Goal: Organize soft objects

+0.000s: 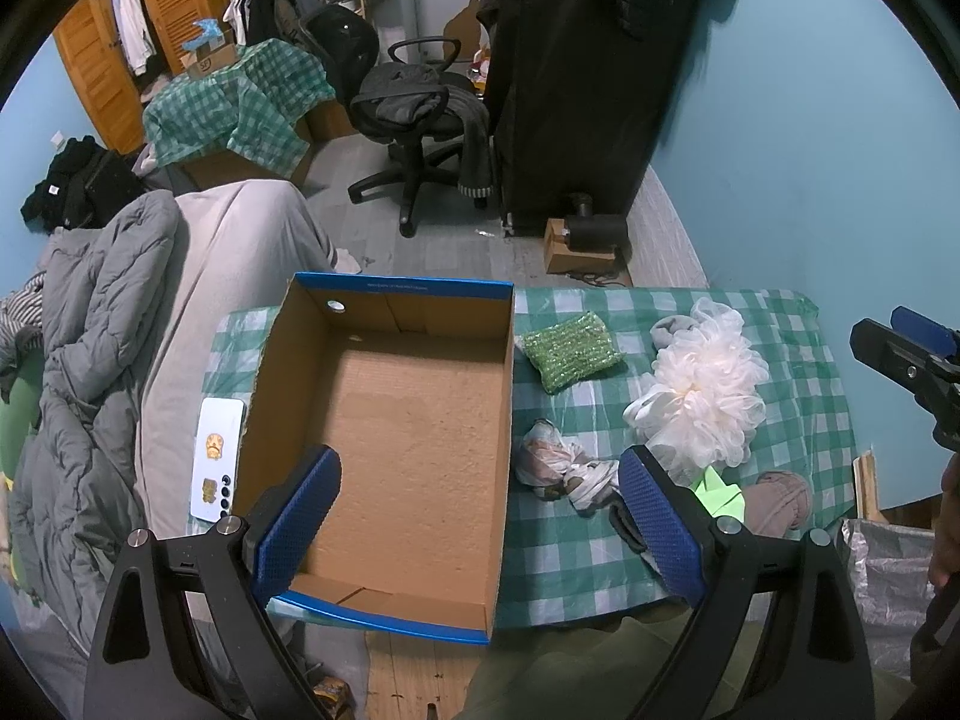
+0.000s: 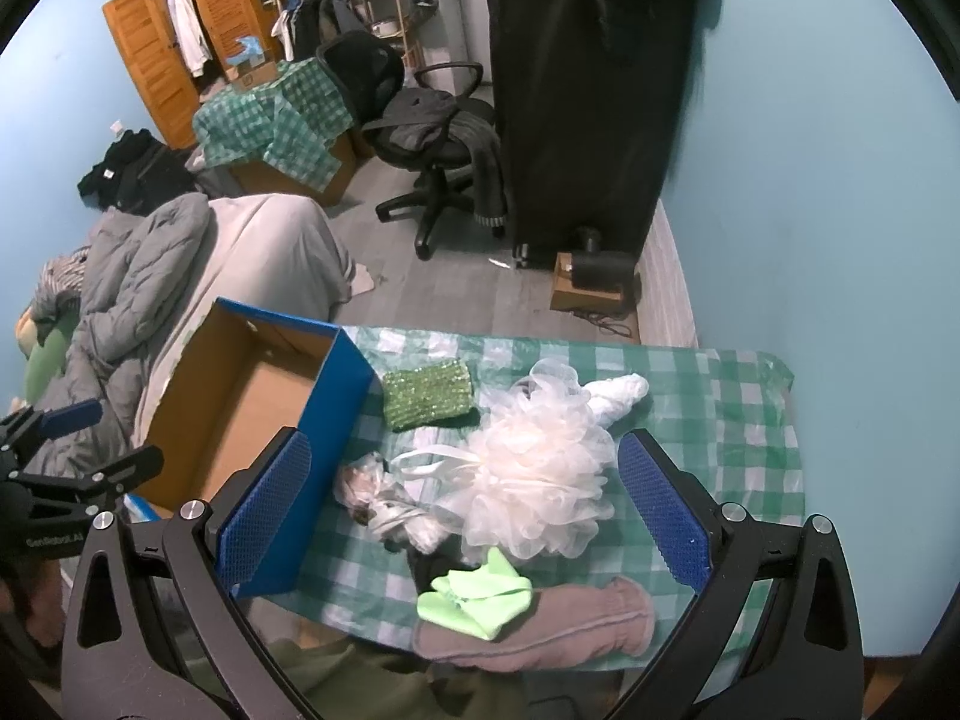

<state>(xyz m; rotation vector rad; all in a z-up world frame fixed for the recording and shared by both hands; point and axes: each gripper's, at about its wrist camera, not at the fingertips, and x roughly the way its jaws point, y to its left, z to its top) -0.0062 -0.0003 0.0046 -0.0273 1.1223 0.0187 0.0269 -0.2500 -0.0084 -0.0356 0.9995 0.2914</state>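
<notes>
Both grippers hover wide open over a cluttered table, holding nothing.

The left gripper [image 1: 480,516] spreads its jaws above the empty blue-rimmed cardboard box [image 1: 384,420]; the right gripper [image 2: 462,510] spans the soft things beside it. Nearest lie a dusty-pink fabric roll [image 2: 576,630] and lime-green cloth [image 2: 474,594], then a crumpled plastic bag [image 2: 384,504] and white mesh bath pouf [image 2: 540,480], farthest a green knitted scrubber pad [image 2: 427,394] on the green-checked table [image 2: 720,396].

- Green-and-white checked tabletop [image 2: 720,396] carries:
- open blue-sided cardboard box [image 1: 384,420], beneath the left jaws
- fluffy white mesh bath pouf [image 2: 534,480], between the right jaws
- green knitted scrubbing pad [image 2: 427,393], beyond them
</notes>
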